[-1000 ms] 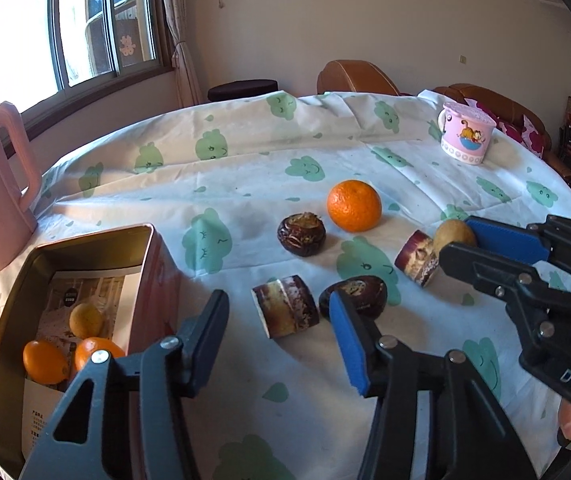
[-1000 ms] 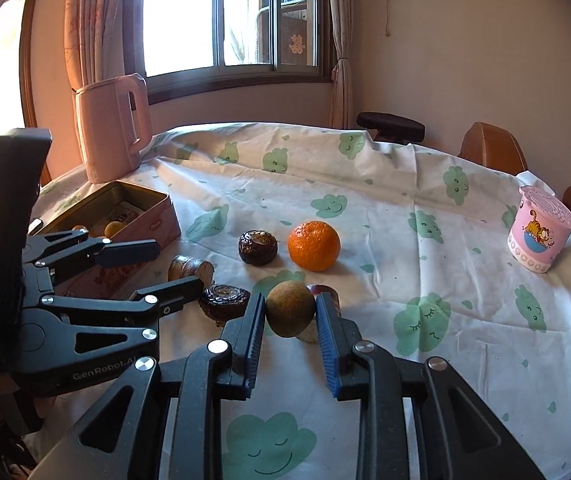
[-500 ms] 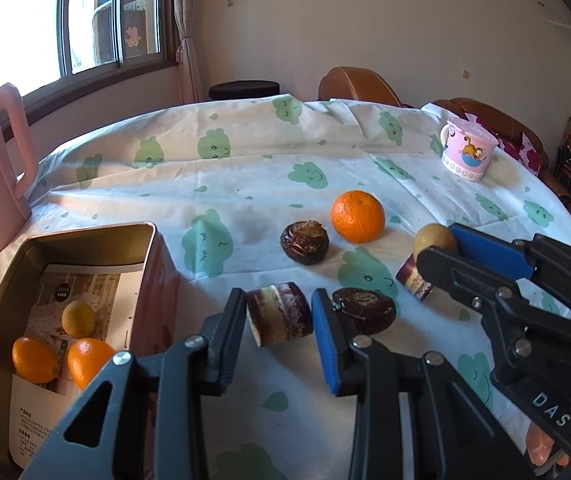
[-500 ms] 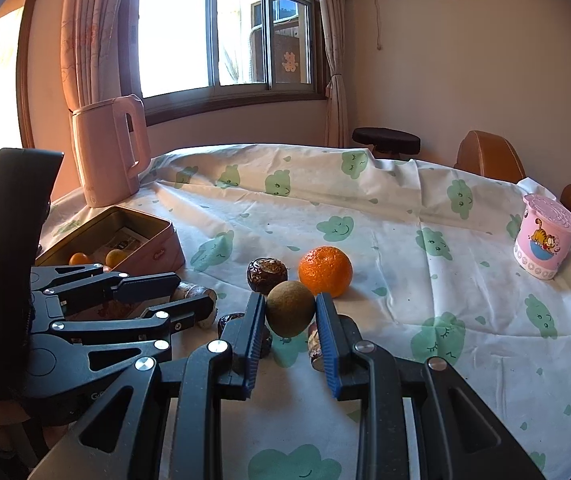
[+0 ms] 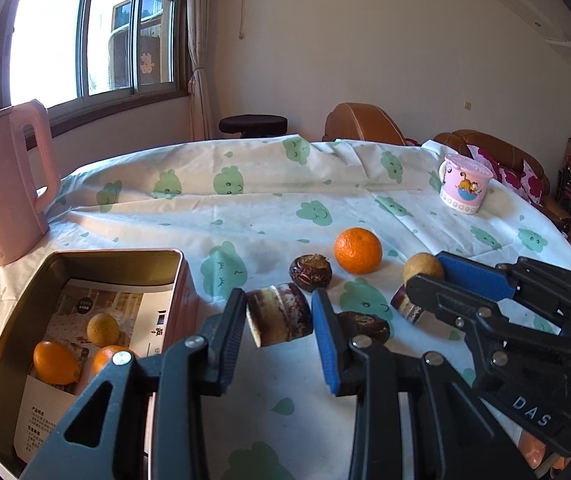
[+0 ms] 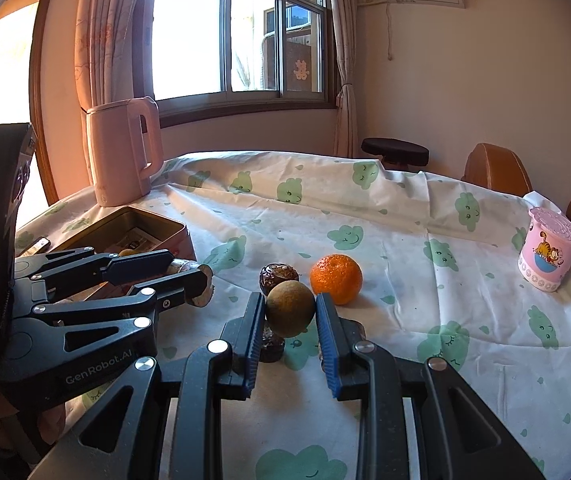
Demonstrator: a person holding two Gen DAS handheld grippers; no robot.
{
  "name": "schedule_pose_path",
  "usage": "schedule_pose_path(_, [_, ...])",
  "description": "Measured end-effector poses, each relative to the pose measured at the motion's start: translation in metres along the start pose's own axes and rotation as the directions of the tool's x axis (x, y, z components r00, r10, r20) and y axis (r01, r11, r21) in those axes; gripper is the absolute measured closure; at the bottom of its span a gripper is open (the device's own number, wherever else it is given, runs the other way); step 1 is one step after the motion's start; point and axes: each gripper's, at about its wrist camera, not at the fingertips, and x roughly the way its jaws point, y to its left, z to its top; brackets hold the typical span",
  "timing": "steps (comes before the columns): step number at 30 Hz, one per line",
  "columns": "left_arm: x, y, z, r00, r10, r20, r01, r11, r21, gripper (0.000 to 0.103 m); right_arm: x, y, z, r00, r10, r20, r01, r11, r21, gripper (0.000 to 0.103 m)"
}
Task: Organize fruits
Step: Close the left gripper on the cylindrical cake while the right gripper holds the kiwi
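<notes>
My left gripper (image 5: 278,304) is shut on a short brown cut stalk piece (image 5: 279,314), held just above the cloth beside the open tin box (image 5: 117,254). The tin holds small orange and yellow fruits (image 5: 55,362). My right gripper (image 6: 290,300) is shut on a round brown-green fruit (image 6: 290,309), also seen at the right of the left wrist view (image 5: 423,268). On the cloth lie an orange (image 5: 358,250), two dark brown bulbs (image 5: 310,272) (image 5: 365,324) and a second cut piece (image 5: 405,308), partly hidden behind the right gripper.
A pink kettle (image 5: 5,184) stands at the table's left edge behind the tin. A pink cartoon mug (image 5: 465,184) sits at the far right. Brown chairs (image 5: 361,124) and a dark stool (image 5: 253,124) stand behind the cloth-covered table.
My left gripper's jaws closed around the cut stalk piece and raised it slightly off the cloth. The right gripper kept its hold on the round brown fruit, now a little higher.
</notes>
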Motion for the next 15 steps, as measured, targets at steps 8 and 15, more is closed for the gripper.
schedule_pose_path(8, [-0.009, -0.002, -0.001, 0.999, 0.010, 0.054, -0.011, 1.000, 0.007, 0.069, -0.007, 0.001, 0.000, 0.999, 0.008, 0.036, -0.008, 1.000, -0.005, 0.075])
schedule_pose_path(15, [-0.015, -0.005, -0.001, 0.997, 0.009, 0.080, -0.011, 1.000, 0.025, 0.081, -0.012, 0.003, 0.000, 0.998, 0.005, 0.063, -0.005, 1.000, -0.011, 0.075])
